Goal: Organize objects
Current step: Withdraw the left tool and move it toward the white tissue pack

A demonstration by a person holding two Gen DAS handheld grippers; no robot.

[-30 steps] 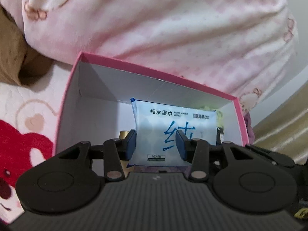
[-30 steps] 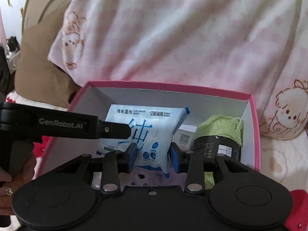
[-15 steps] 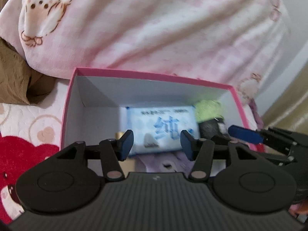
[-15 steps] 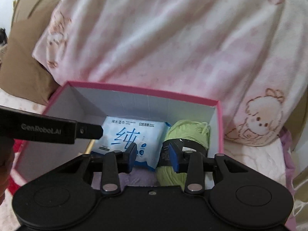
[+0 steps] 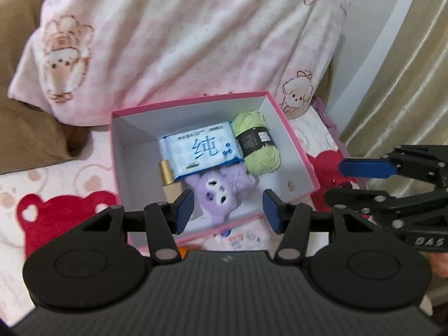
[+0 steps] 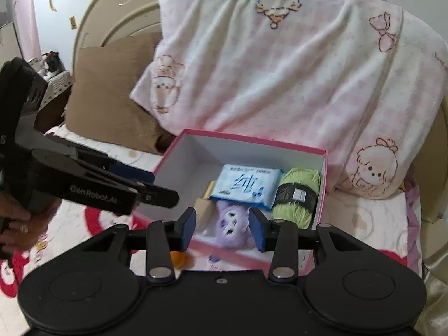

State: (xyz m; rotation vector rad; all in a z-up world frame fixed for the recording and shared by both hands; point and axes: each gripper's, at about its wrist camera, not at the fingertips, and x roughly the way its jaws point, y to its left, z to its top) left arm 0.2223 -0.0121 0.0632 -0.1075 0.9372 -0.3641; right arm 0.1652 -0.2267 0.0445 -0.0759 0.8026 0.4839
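Observation:
A pink box [image 5: 296, 145] [image 6: 173, 151] with white inside walls sits on the bed. Inside lie a blue wet wipes pack [image 5: 200, 149] [image 6: 246, 184], a green yarn ball [image 5: 256, 142] [image 6: 298, 196], a purple plush toy [image 5: 221, 190] [image 6: 232, 221] and a beige bottle with a gold cap [image 5: 168, 179] [image 6: 204, 204]. My left gripper [image 5: 228, 211] is open and empty, above the box's near edge. My right gripper [image 6: 221, 228] is open and empty, also near that edge. Each gripper shows in the other's view: the right one [image 5: 364, 180] and the left one [image 6: 140, 184].
A pink checked blanket [image 5: 182, 42] [image 6: 280, 70] piles up behind the box. A brown pillow [image 5: 30, 137] [image 6: 112, 95] lies at the left. A small printed packet [image 5: 243, 236] and something orange [image 6: 179, 259] lie on the bear-print sheet [image 5: 61, 212] in front of the box.
My left gripper let go of the wipes pack, which now lies flat in the box. Both grippers pulled back and up from the box and opened wider.

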